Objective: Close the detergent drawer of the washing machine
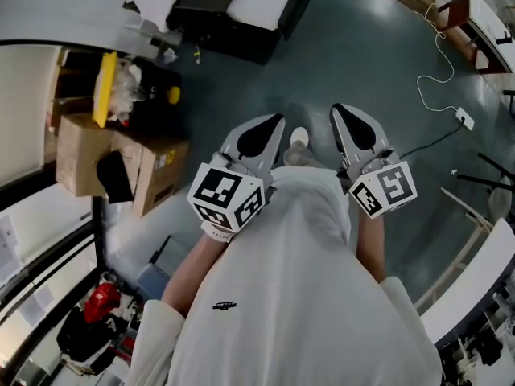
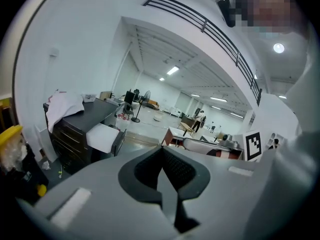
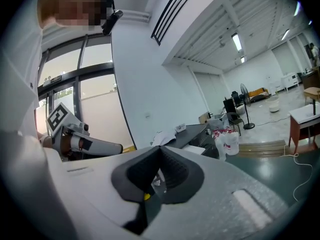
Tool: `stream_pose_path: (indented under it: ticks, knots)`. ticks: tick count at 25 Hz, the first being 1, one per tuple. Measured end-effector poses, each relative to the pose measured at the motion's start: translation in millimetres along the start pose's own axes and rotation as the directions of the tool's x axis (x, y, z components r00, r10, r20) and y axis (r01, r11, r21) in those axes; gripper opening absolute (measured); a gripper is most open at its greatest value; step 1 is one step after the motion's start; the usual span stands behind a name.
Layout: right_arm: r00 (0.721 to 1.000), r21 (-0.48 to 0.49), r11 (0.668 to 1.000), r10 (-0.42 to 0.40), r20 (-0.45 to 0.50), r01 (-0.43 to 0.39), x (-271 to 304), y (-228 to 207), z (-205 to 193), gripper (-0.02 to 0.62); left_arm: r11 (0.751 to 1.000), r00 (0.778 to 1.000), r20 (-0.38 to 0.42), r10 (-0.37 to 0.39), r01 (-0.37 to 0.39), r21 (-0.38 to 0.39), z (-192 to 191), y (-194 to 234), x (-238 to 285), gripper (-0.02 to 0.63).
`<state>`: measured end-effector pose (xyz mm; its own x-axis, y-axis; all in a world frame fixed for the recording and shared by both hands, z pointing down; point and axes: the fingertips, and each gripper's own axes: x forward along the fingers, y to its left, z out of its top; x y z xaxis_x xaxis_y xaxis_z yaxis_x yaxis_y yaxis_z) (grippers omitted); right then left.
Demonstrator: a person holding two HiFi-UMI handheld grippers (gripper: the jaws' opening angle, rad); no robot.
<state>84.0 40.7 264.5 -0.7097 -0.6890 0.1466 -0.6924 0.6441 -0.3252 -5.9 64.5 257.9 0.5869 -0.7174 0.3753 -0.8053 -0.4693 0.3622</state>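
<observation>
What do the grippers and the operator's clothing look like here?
The left gripper and right gripper have light grey tapered shells, with black ribbed pads lining the jaws. Each carries a white cube with black square markers. No cables show. The person wears a white top with a small black logo and wide sleeves.

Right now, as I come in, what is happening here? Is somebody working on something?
A person in a white top stands on a dark floor and holds a gripper in each hand, low in front of the body. The left gripper and the right gripper both have their jaws together, with nothing between them. No washing machine or detergent drawer shows in any view, so the closing is not yet under way. Cardboard boxes and a black cabinet stand nearby.
</observation>
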Motion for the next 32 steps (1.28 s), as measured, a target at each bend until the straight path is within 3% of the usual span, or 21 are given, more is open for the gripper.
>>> stream_pose_path:
  ticks: [6,16,25,32]
  knots:
    - [1.000,-0.008,1.000,0.017,-0.015,-0.017,22.2,-27.6,10.2,0.002,1.000,1.000,0.015,0.020,-0.020,-0.017,14.1,14.0,25.3,0.017]
    - [0.998,0.025,1.000,0.019,-0.063,-0.018,57.2,-39.3,4.9,0.002,0.998,0.997,-0.068,0.019,-0.024,-0.066,9.9,44.0,48.8,0.017]
    - [0.994,0.072,0.992,-0.105,-0.035,0.108,79.5,-81.0,12.7,0.002,0.997,0.990,-0.121,-0.067,0.061,-0.051,38.8,67.8,91.0,0.017]
    - [0.983,0.044,0.982,-0.185,-0.018,0.185,124.1,-108.2,29.6,0.002,0.994,0.984,-0.142,-0.107,0.103,-0.035,64.3,104.7,113.6,0.017]
